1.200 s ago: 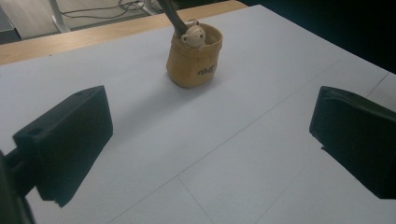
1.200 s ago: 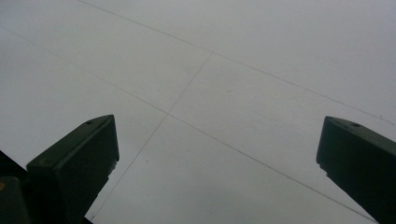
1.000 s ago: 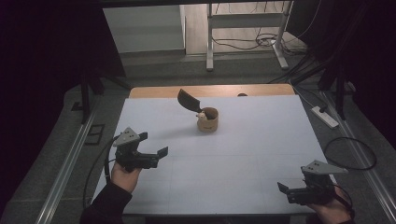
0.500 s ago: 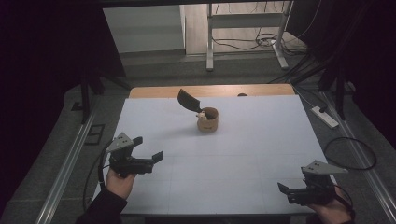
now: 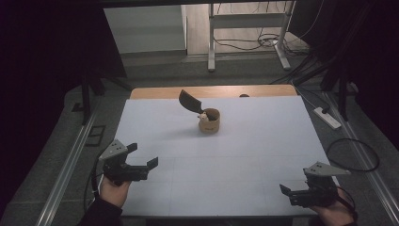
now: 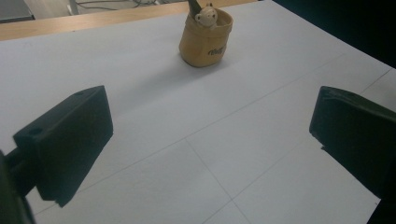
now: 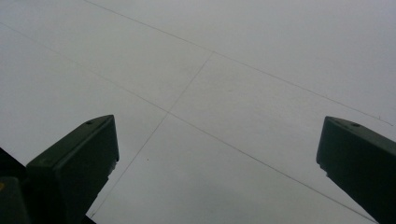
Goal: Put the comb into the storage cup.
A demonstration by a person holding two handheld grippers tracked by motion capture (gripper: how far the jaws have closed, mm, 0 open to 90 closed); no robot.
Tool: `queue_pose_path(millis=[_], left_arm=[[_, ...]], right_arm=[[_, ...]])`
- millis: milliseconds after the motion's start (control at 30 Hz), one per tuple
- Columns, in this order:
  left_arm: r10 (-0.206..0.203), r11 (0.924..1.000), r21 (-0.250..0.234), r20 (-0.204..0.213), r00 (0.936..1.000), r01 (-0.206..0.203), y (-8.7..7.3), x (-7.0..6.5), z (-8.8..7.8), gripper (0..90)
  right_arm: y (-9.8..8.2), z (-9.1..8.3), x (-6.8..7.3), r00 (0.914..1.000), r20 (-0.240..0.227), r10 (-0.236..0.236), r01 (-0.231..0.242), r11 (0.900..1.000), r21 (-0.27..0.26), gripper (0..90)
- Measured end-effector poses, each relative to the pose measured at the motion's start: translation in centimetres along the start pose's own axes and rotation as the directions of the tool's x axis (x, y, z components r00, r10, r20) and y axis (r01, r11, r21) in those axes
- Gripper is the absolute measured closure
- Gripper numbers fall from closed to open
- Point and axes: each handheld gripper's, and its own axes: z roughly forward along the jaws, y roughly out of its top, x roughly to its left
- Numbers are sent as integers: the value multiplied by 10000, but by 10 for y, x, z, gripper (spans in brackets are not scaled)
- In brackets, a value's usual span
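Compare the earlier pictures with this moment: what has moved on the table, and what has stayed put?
The left gripper has drawn back toward the person's near table edge, open and empty; nothing was taken hold of or let go. The right gripper stayed open at the near right corner. The small tan cup with the black spatula did not move.

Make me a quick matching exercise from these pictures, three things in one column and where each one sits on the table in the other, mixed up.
Things:
1. tan cup
2. left gripper
3. right gripper

Places:
A. near right corner of the white table
B. far middle, a dark spatula leaning out of it
C. near left edge

Pairs: 1-B, 2-C, 3-A
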Motion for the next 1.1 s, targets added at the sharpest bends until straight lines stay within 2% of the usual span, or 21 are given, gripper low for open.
queue_pose_path(millis=[1100], left_arm=[[-254,9993,275,-603,9979,271,-28,0,-28,0]], right_arm=[[0,1,1,10000,38,-25,25,10000,71,0]])
